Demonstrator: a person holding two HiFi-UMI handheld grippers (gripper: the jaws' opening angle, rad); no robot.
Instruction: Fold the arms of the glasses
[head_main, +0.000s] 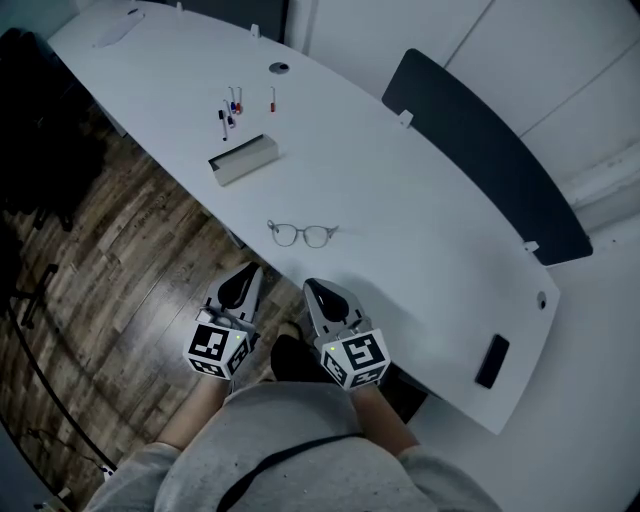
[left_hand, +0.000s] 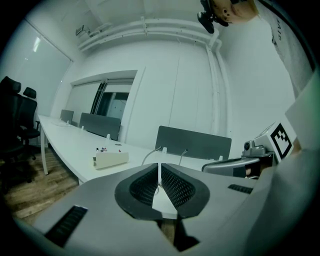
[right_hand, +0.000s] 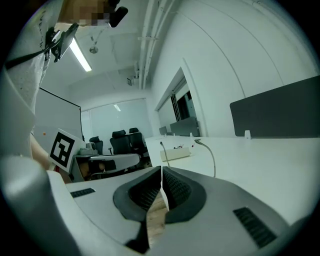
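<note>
Here, the thin wire-framed glasses (head_main: 302, 235) lie on the long white table (head_main: 420, 230), arms unfolded, near its front edge. Short of them, the grey left gripper (head_main: 243, 282) and grey right gripper (head_main: 320, 293) each have their jaws pressed together on nothing.

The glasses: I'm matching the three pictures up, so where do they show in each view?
Head view: the glasses lie just left of the picture's centre.
Left gripper view: only their thin arms show, just below centre.
Right gripper view: again only the thin arms, slightly below centre and to its right.
Shared landmark: the cream box beyond the glasses.
</note>
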